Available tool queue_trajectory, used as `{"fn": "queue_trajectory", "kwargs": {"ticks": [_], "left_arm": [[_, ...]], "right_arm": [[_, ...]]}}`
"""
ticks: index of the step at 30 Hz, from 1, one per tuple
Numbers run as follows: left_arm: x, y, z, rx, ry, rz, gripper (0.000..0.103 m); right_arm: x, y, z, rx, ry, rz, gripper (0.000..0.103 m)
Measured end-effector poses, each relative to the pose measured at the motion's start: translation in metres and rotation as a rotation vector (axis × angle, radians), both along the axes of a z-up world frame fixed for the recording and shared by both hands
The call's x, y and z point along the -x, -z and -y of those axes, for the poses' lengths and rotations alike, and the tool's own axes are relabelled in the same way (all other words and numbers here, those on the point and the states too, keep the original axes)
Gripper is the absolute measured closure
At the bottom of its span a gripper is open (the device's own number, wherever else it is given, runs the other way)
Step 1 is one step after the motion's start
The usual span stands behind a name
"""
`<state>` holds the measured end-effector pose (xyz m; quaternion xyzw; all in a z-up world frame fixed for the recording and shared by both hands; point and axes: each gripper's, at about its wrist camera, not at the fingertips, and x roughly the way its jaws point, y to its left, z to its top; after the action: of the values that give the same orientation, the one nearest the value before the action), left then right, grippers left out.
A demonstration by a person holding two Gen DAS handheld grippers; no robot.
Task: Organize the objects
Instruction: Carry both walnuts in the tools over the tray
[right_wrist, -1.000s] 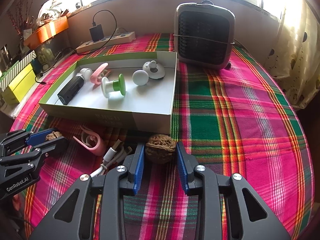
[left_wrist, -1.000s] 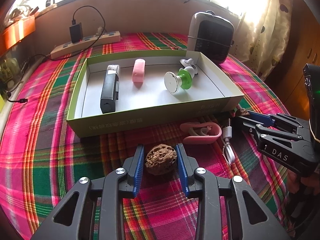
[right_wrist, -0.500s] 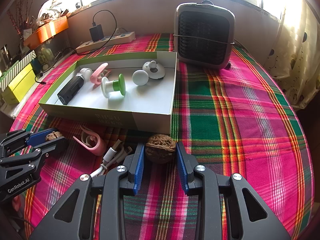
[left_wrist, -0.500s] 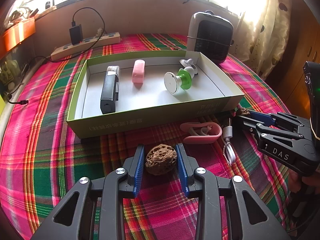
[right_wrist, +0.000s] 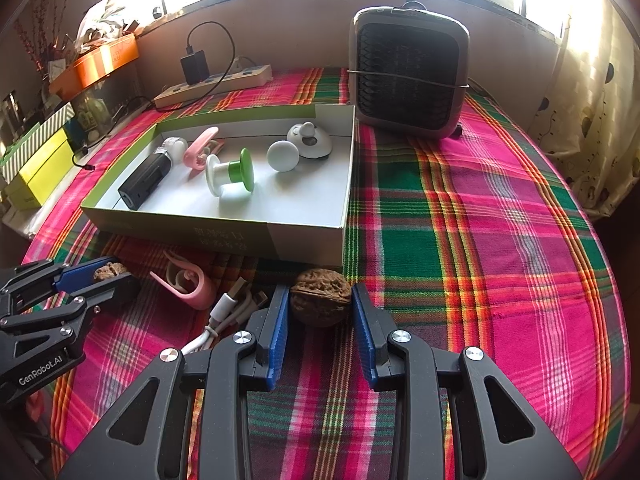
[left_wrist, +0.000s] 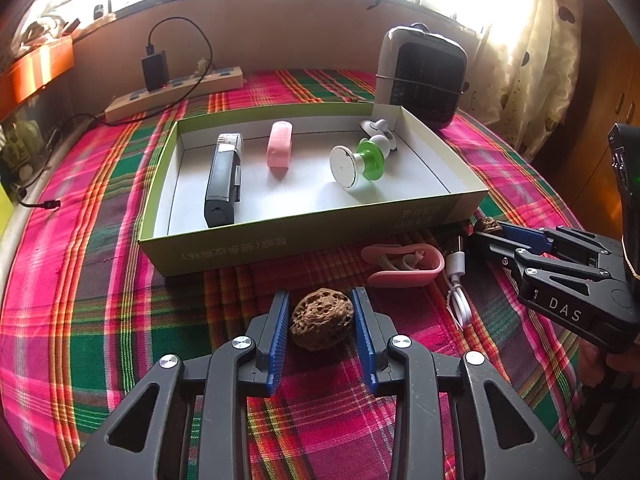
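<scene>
My left gripper [left_wrist: 320, 318] is shut on a brown walnut [left_wrist: 322, 318], low over the plaid cloth in front of the green box [left_wrist: 256, 248]. My right gripper [right_wrist: 320, 304] is shut on a second walnut [right_wrist: 321, 302] just at the box's near right corner [right_wrist: 304, 240]. Each gripper shows in the other's view, the right one [left_wrist: 486, 228] and the left one [right_wrist: 108, 274]. Between them on the cloth lie a pink clip [left_wrist: 404, 266] and a white USB cable [left_wrist: 458, 280]. The box holds a black device [left_wrist: 224, 180], a pink clip [left_wrist: 280, 150], a green-and-white spool [left_wrist: 360, 160] and a white ball [right_wrist: 283, 156].
A small heater [right_wrist: 408, 76] stands behind the box on the right. A power strip [right_wrist: 216, 84] with a black charger lies at the back by the wall. Yellow and orange boxes [right_wrist: 36, 168] sit off the table's left edge. A curtain [right_wrist: 592, 120] hangs on the right.
</scene>
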<state>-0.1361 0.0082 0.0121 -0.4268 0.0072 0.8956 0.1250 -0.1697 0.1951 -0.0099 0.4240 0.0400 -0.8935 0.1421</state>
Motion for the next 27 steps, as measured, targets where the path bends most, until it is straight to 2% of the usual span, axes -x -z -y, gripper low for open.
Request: {"fn": "queue_trajectory", "kwargs": {"ticks": [17,27], "left_arm": [[-0.01,-0.026,0.004,-0.01,0.003,-0.072,0.075],[0.002,-0.043,0.011,-0.018,-0.018,-0.104,0.075]], "right_arm": [[-0.011,-0.024,0.0,0.017,-0.008,-0.063,0.071],[-0.003,-0.041,0.006,0.023,-0.034,-0.101,0.071]]}}
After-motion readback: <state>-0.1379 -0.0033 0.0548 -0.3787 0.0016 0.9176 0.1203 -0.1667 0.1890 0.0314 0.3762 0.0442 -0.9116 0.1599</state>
